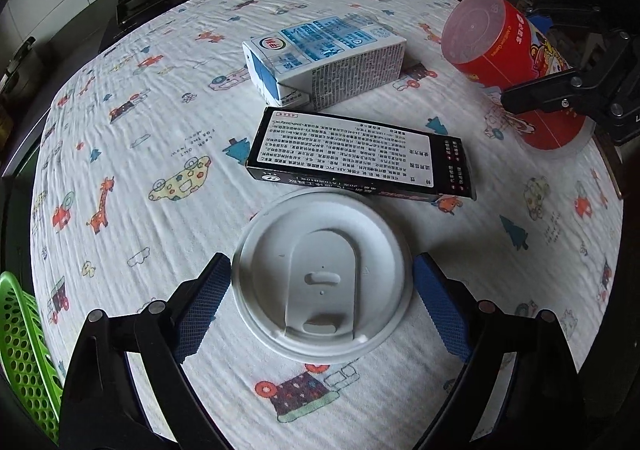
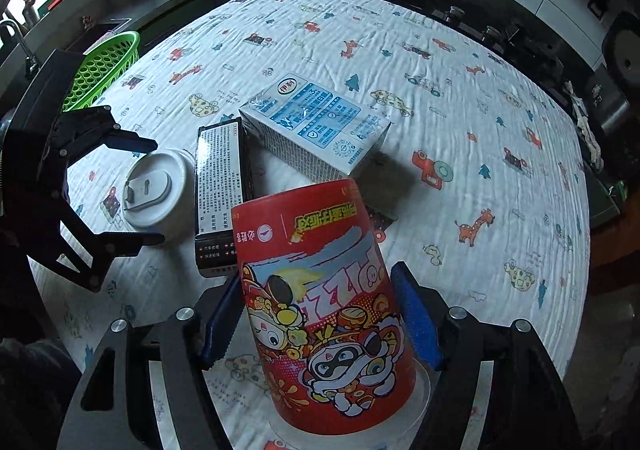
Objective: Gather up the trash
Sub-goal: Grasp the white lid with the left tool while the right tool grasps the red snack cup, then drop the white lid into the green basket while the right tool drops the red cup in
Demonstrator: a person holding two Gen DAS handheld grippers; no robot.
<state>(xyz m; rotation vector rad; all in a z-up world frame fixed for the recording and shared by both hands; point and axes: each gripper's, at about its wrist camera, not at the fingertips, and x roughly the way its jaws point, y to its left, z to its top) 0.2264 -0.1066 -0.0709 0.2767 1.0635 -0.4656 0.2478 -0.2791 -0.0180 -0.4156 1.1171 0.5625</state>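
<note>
A white lidded cup stands on the patterned tablecloth, and my left gripper reaches down around it. Both blue pads touch the lid's rim, one on each side. The right wrist view shows the same: the black fingers flank the cup. My right gripper is shut on a red cartoon-printed snack canister, which it holds tilted. In the left wrist view the canister sits at the table's right edge with a black finger across it.
A blue-and-white milk carton lies on its side mid-table, with a black box bearing a white label in front of it. A green perforated basket sits at the table's edge beside the left hand. A stove and a counter lie beyond the table.
</note>
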